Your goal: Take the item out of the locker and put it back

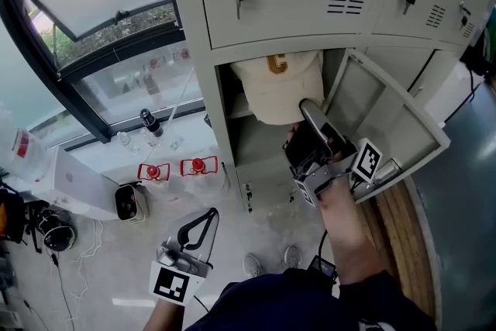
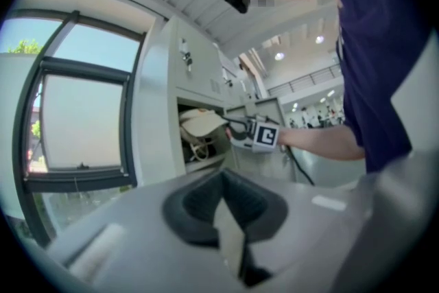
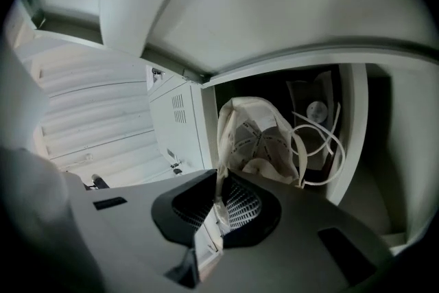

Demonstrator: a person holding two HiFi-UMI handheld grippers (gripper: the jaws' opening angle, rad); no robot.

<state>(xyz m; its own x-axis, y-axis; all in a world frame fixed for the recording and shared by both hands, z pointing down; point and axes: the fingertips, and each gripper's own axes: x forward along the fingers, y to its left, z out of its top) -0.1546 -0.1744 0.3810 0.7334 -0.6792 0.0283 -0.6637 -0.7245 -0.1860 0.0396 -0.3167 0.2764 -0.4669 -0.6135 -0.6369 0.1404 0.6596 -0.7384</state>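
Right gripper view shows my right claw [image 3: 218, 208] clenched on just the edge of the cap [image 3: 260, 141], which hangs in the locker [image 3: 353, 147] mouth (left claw [image 2: 225, 216] shut, empty), so I fear the cords [image 3: 322, 137] there could snag it and tug it loose.

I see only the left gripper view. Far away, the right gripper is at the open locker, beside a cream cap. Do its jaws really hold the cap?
Observer: Yes. In the right gripper view the right gripper is shut on a strip of fabric at the edge of the cap.
Operator: Which way does the cap face?
Observer: Its open inside faces that gripper. In the head view its front shows a brown letter C.
Operator: Is anything behind it in the locker?
Observer: A dark thing with a pale round part, behind a white cable. I cannot tell what it is.
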